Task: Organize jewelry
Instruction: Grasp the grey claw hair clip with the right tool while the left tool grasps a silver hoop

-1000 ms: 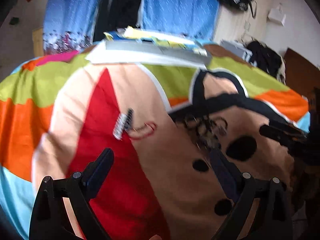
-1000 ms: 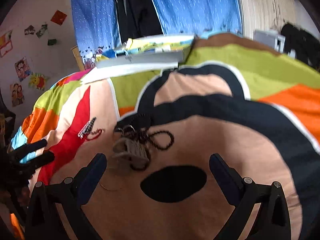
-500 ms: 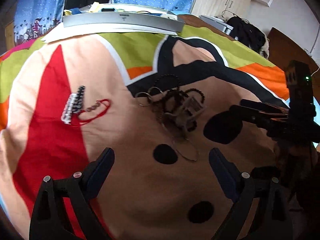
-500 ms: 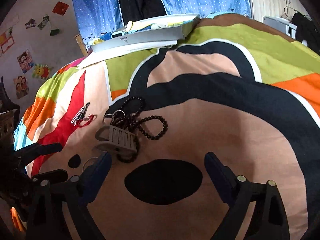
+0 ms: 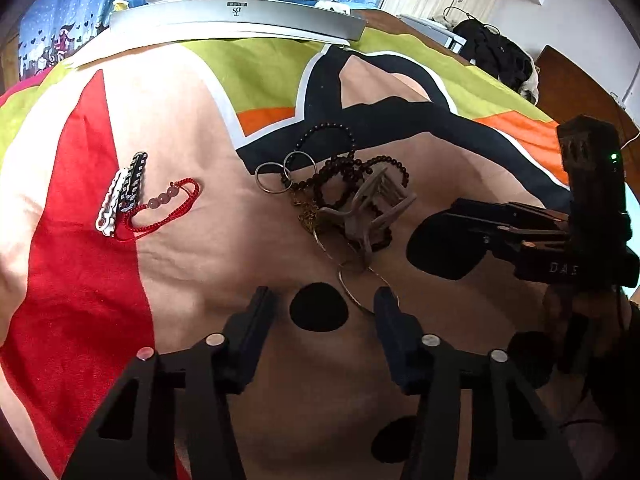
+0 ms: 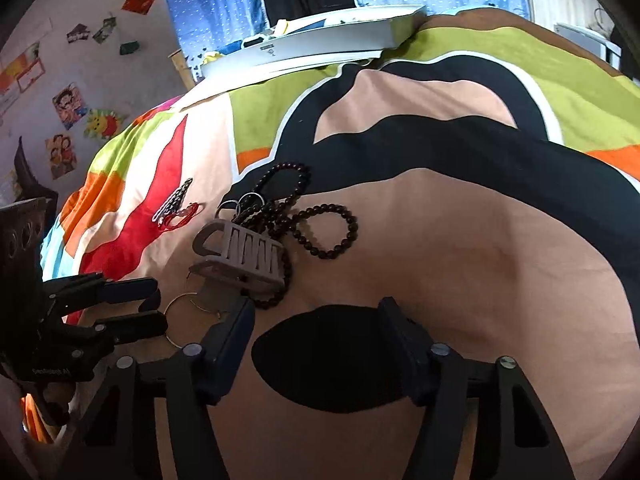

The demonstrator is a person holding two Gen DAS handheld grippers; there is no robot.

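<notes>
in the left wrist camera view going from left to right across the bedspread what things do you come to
White and black hair clips → red cord bracelet → two metal rings → grey claw clip on dark bead bracelets → right gripper.

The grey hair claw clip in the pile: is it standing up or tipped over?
Tipped over. The claw clip lies on its side across the dark beads.

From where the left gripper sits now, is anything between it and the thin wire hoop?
Nothing visible. The left gripper is open over bare bedspread, and the thin wire hoop lies just ahead, partly under the hair claw.
</notes>
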